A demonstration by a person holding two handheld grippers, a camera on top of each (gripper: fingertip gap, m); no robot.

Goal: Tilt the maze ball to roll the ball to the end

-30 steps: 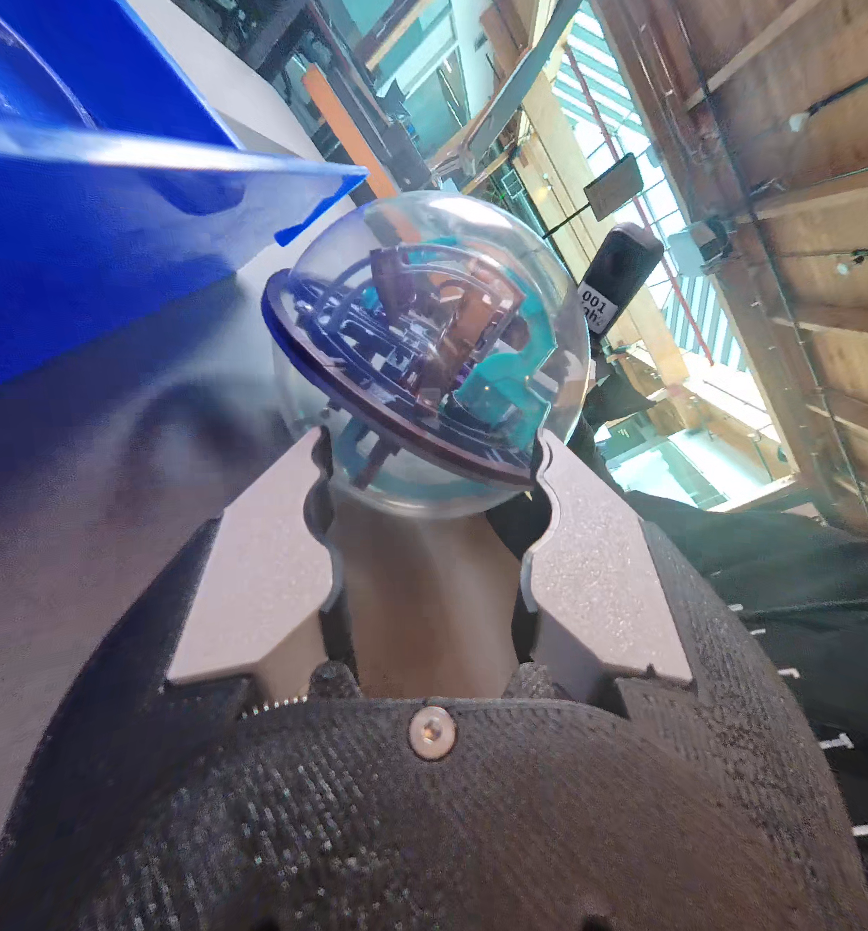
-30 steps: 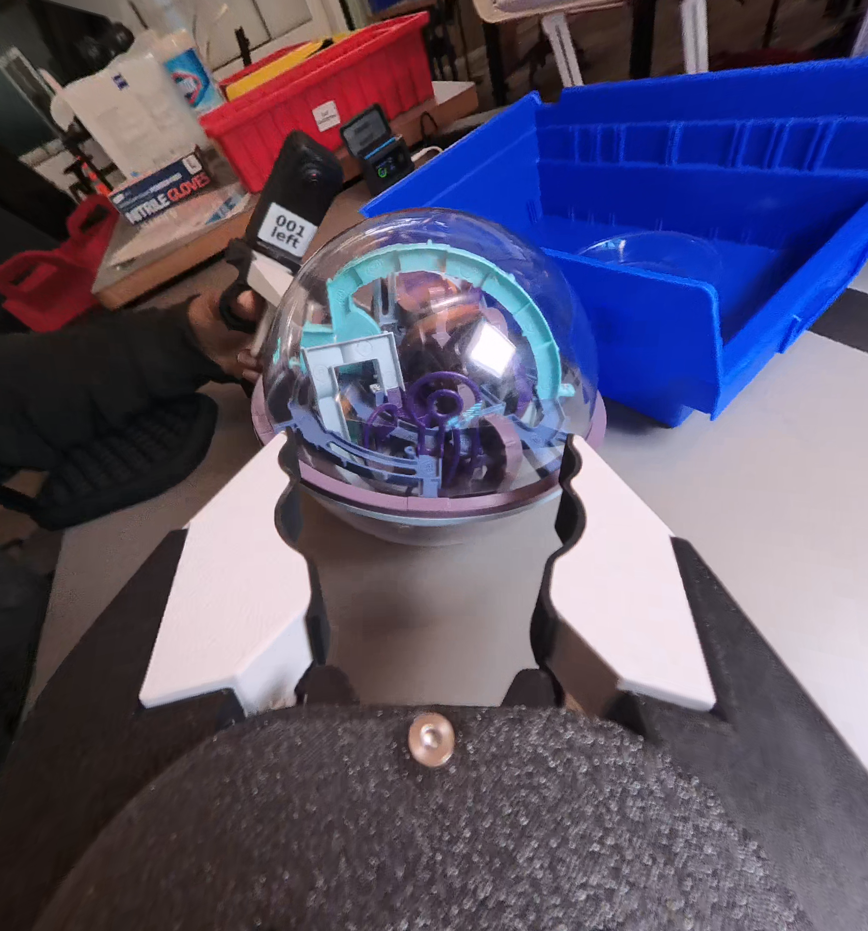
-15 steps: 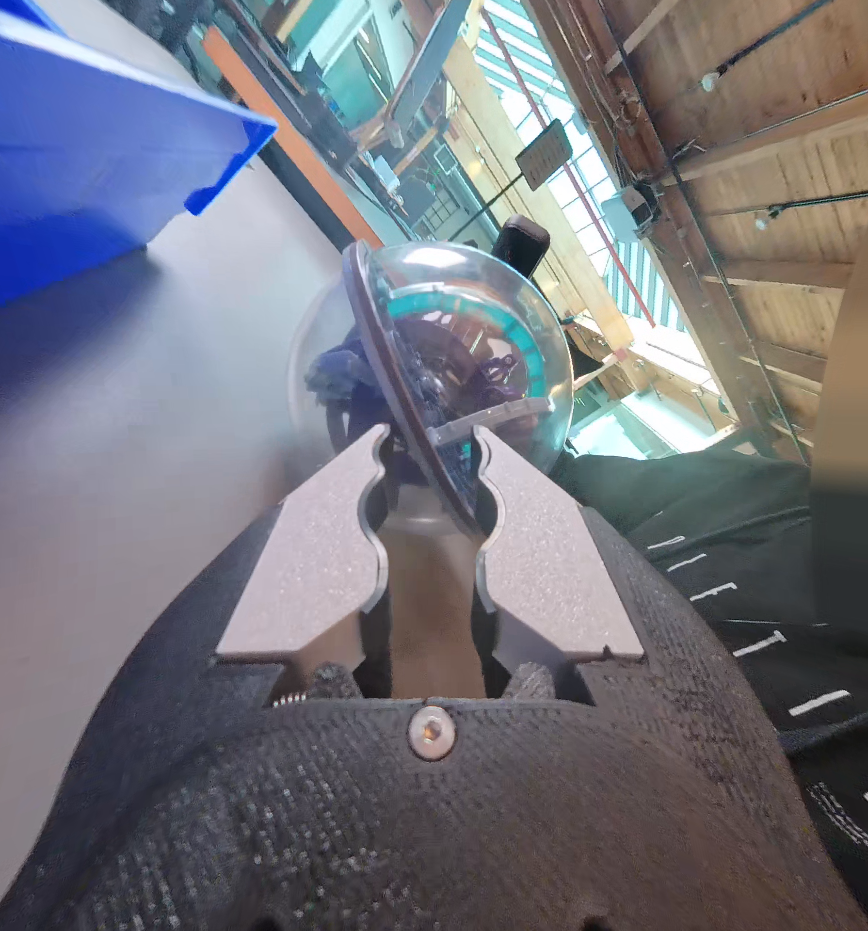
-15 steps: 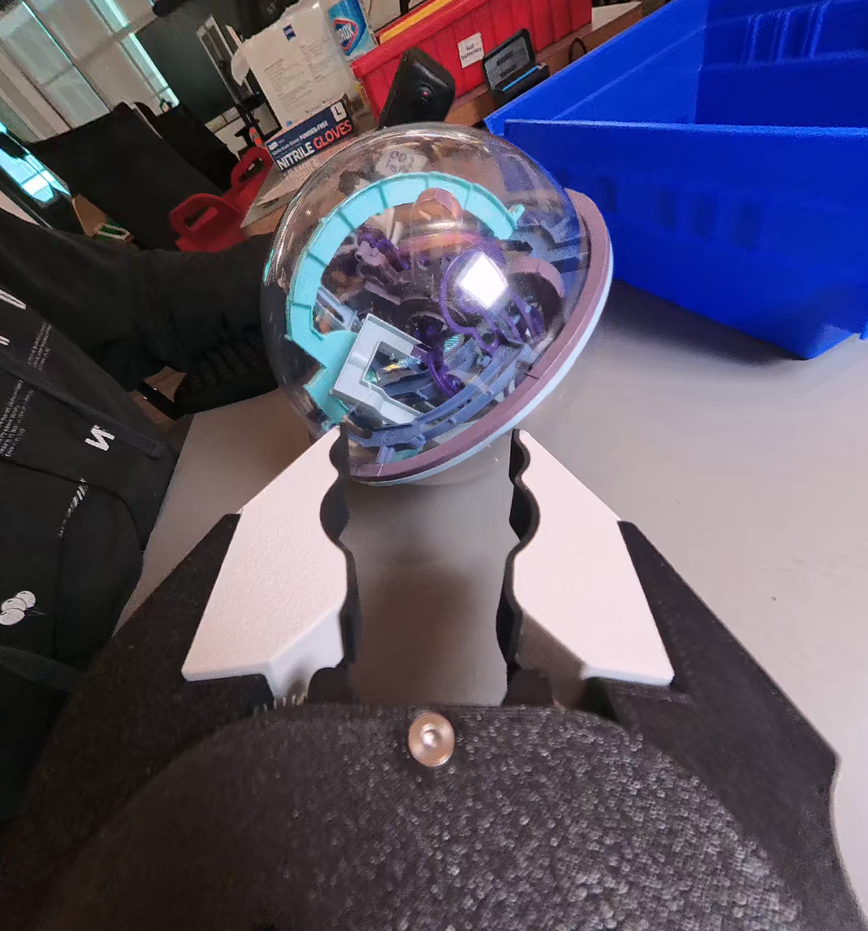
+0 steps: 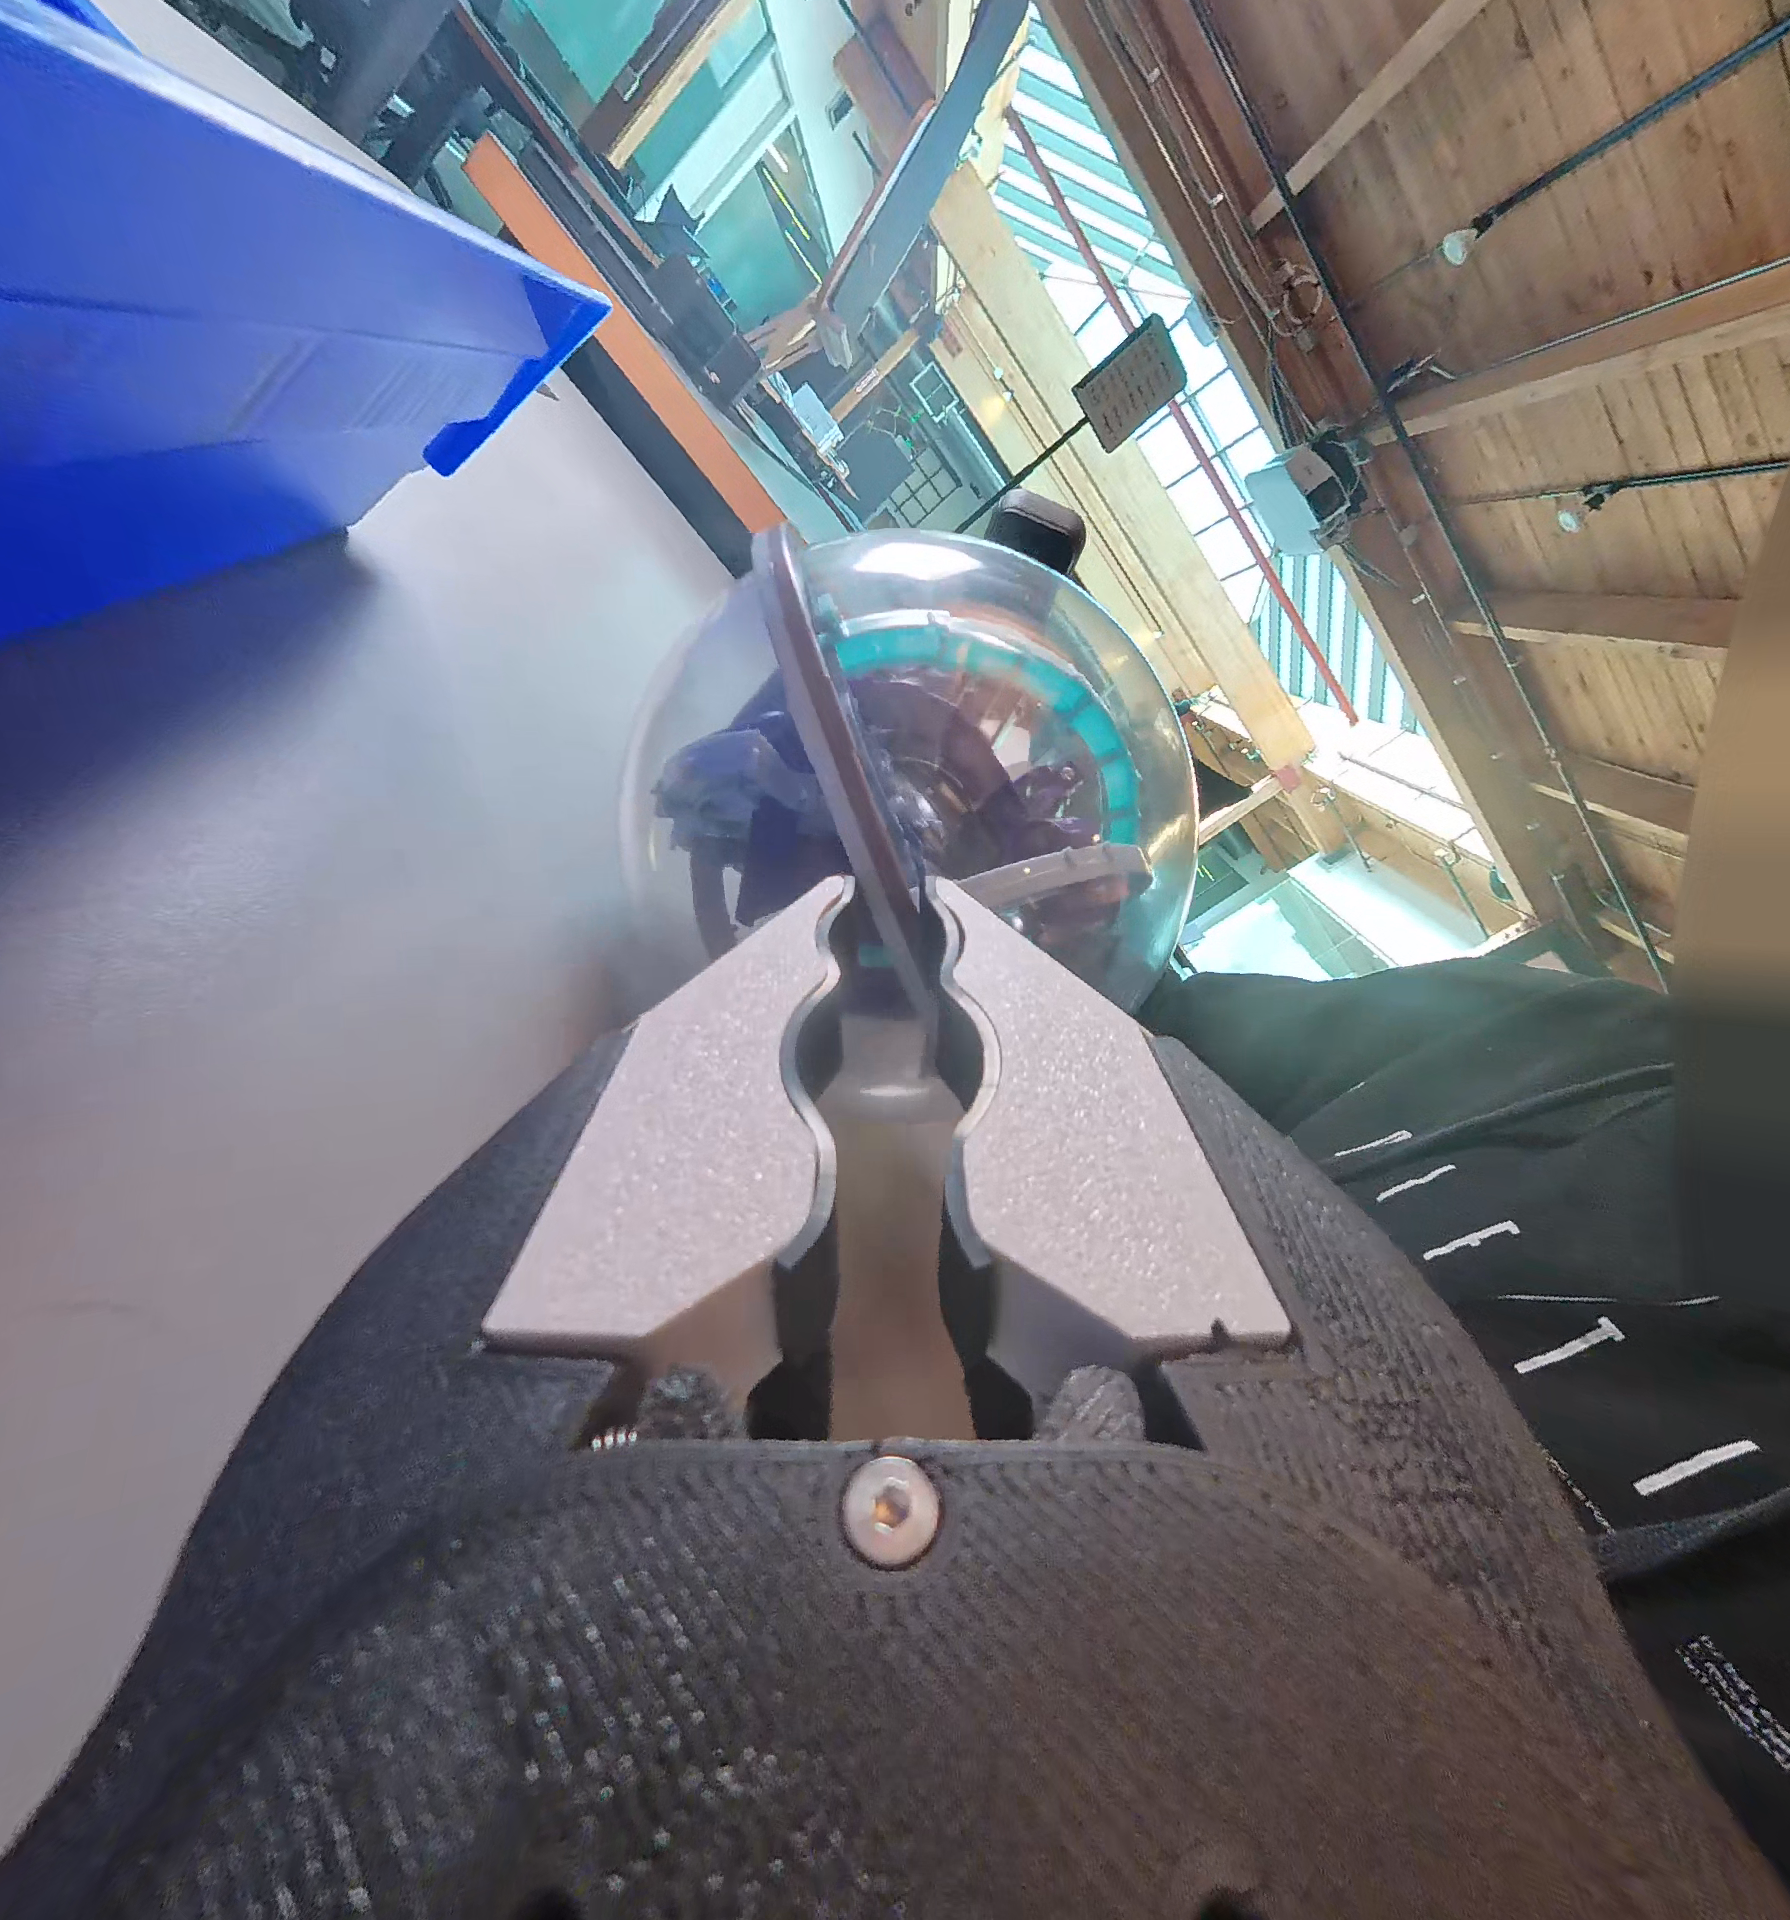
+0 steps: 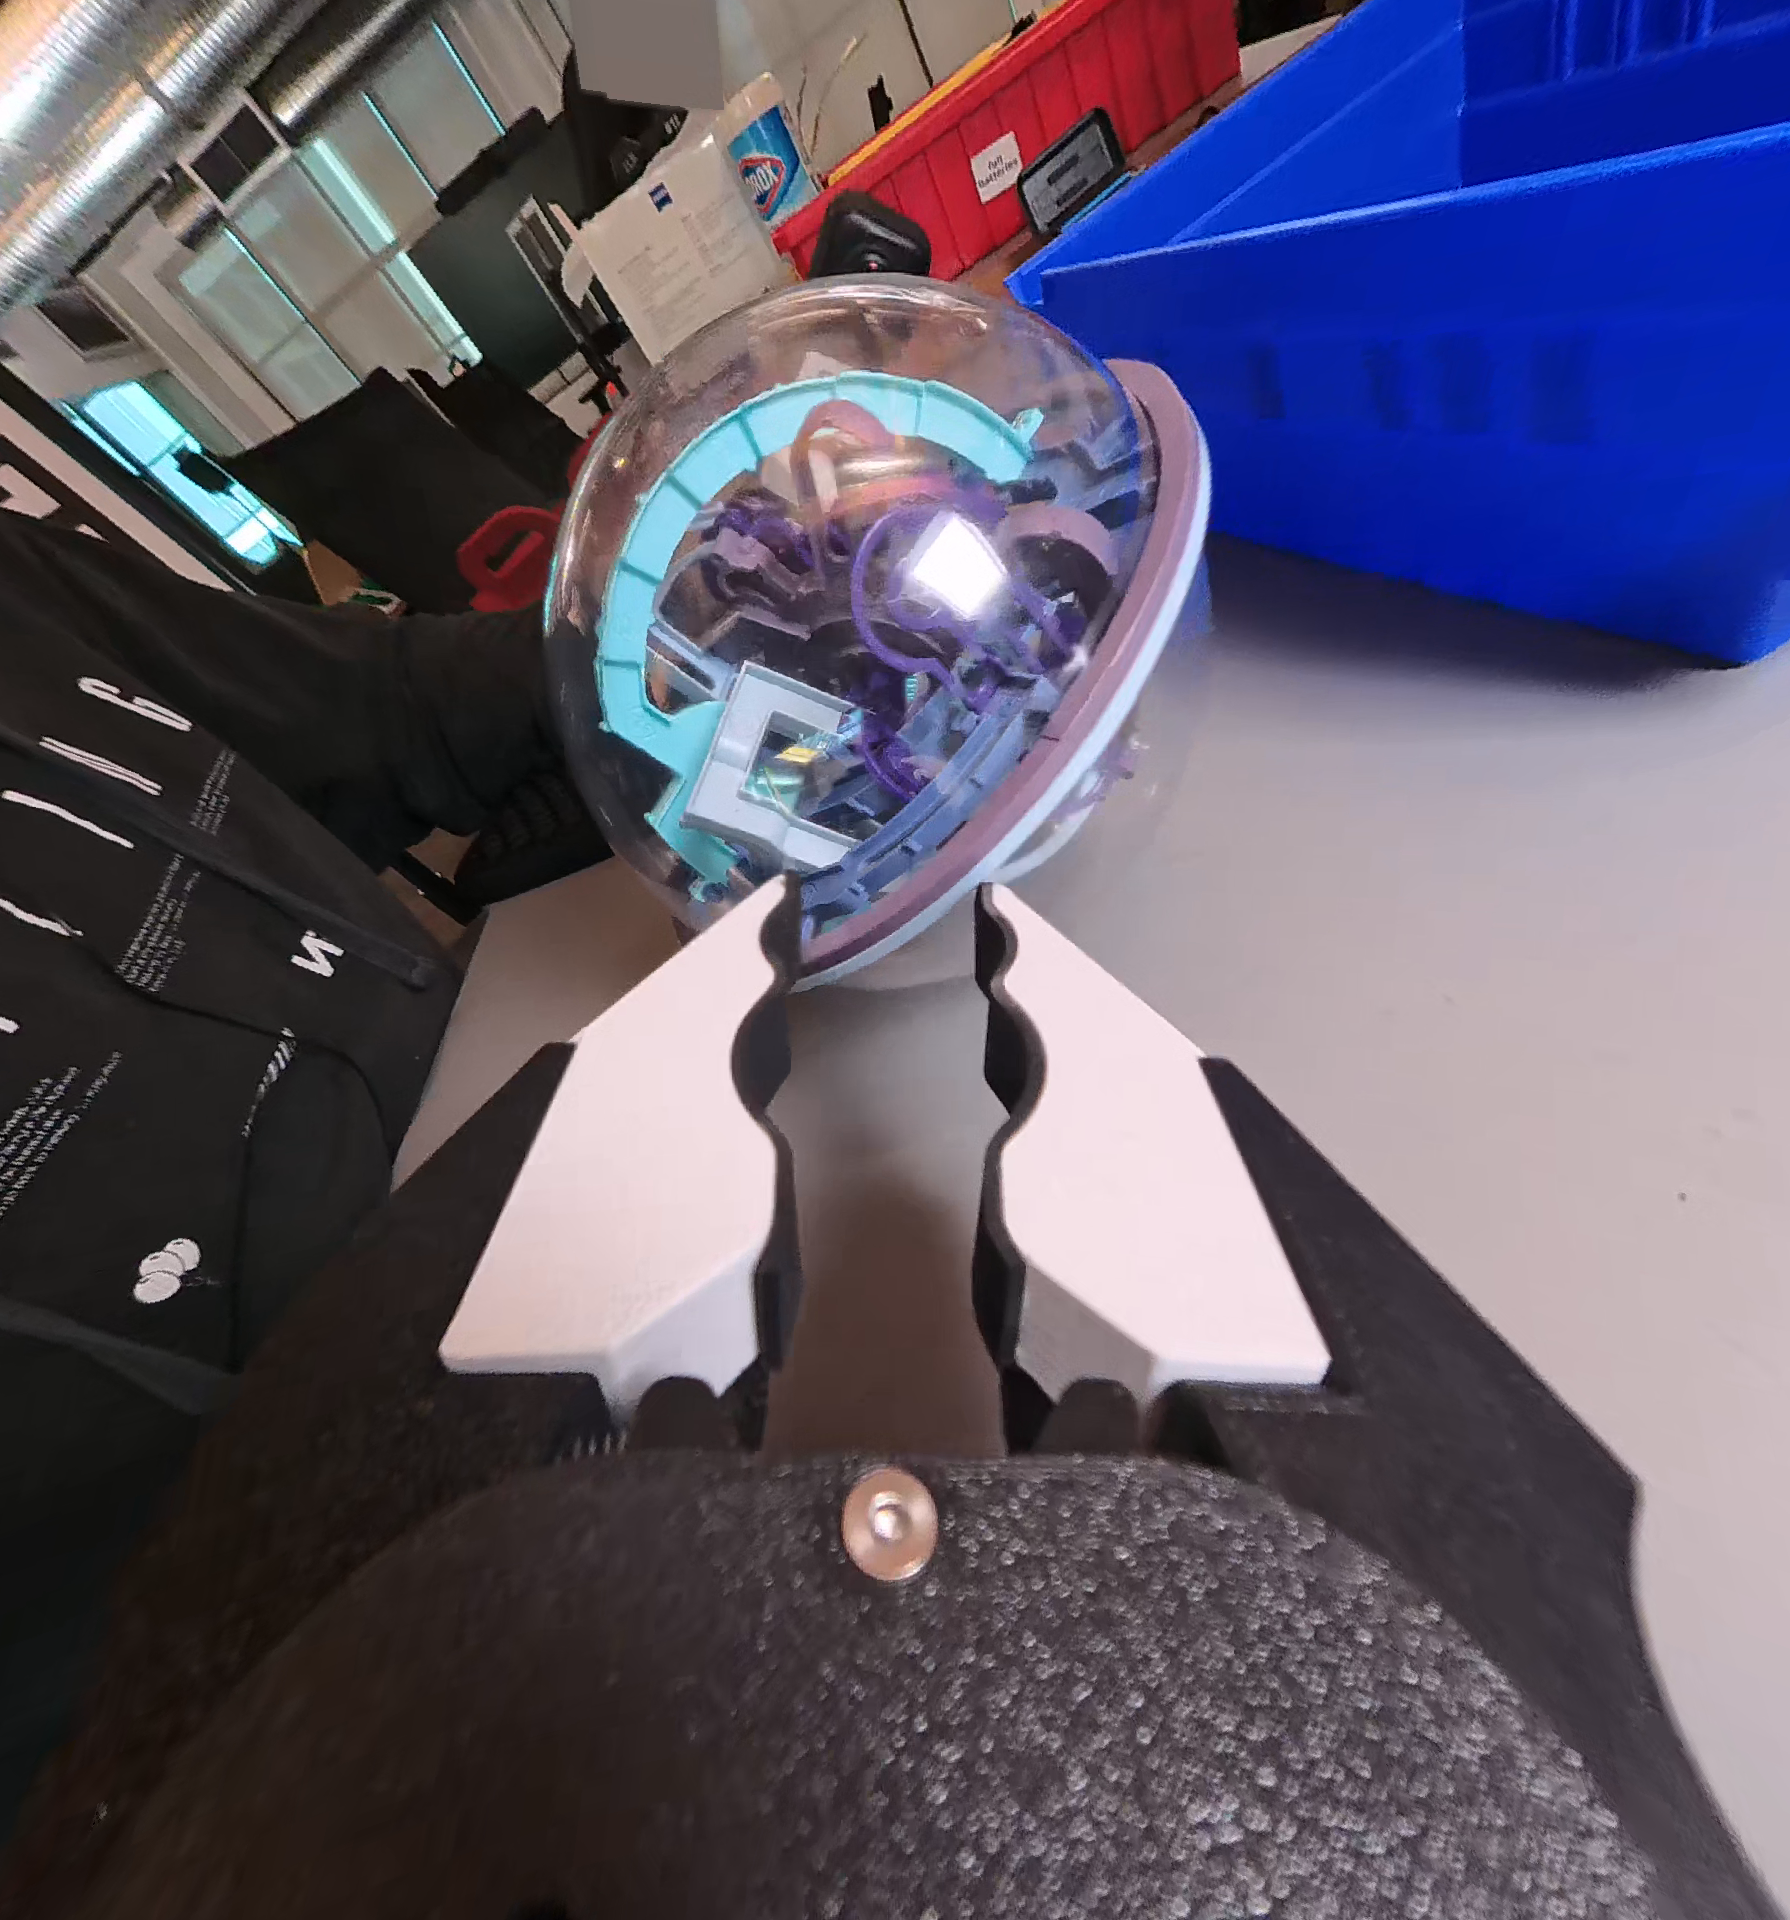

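The left gripper (image 5: 886, 920) pinches the maze ball's (image 5: 984, 748) dark equatorial rim (image 5: 818, 717) between its grey fingertips (image 5: 766, 956), both pressed against the thin flange. The clear sphere sits tilted, rim running toward eleven o'clock. A blue bin (image 5: 195, 364) lies at ten o'clock on the grey table (image 5: 247, 883). A black garment (image 5: 1493, 1143) fills four o'clock.

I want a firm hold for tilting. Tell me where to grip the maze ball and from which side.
Grip the maze ball by its flat equator rim, coming edge-on along the rim's plane. The clear domes are smooth and curved, so fingers would likely slip; the rim juts out as a thin ledge. The left claw already pinches it this way.
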